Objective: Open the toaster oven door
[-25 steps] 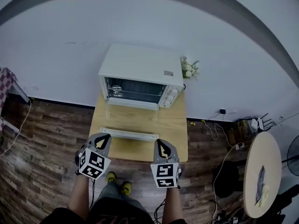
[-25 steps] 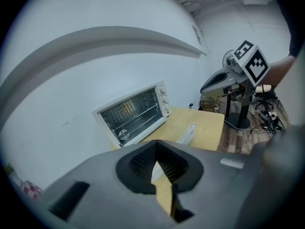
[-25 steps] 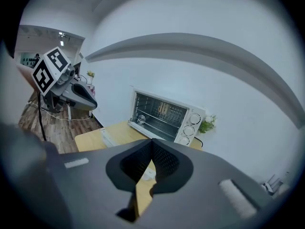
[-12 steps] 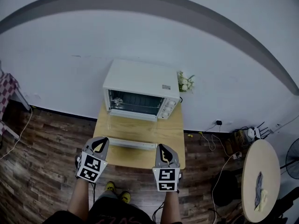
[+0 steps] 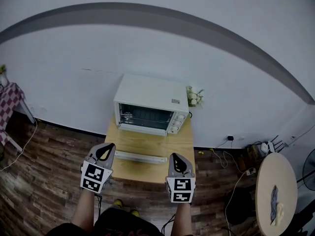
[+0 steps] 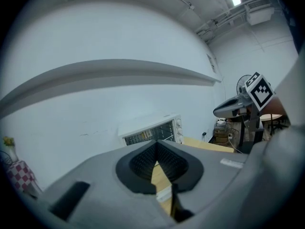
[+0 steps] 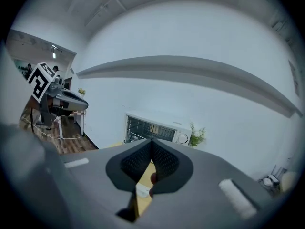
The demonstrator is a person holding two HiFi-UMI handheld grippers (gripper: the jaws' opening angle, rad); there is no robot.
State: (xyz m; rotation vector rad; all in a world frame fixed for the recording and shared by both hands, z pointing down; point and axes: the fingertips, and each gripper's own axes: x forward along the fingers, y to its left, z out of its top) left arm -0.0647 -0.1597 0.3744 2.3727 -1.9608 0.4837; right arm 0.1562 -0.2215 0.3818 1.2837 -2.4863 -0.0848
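A white toaster oven [image 5: 150, 104] stands at the back of a small wooden table [image 5: 183, 146]. Its glass door hangs folded down flat toward me, with the white handle bar [image 5: 141, 157] near the table's front edge, and the wire rack inside shows. My left gripper [image 5: 108, 148] hovers just left of the handle's end, shut and empty. My right gripper [image 5: 176, 158] hovers just right of the handle, also shut and empty. The oven [image 6: 153, 130] lies ahead of the closed left gripper [image 6: 156, 142]. The right gripper view shows the oven [image 7: 155, 128] beyond the closed right gripper [image 7: 151, 141].
A small bunch of white flowers [image 5: 195, 96] sits beside the oven's right side. A round pale table [image 5: 275, 191] stands at the right with cables [image 5: 231, 146] on the wooden floor nearby. A checked cloth [image 5: 7, 102] is at the far left. A white wall rises behind the oven.
The head view has tilted up and drawn back, so the oven looks smaller and lower. Both grippers stay shut by the table's front edge. The door stays down.
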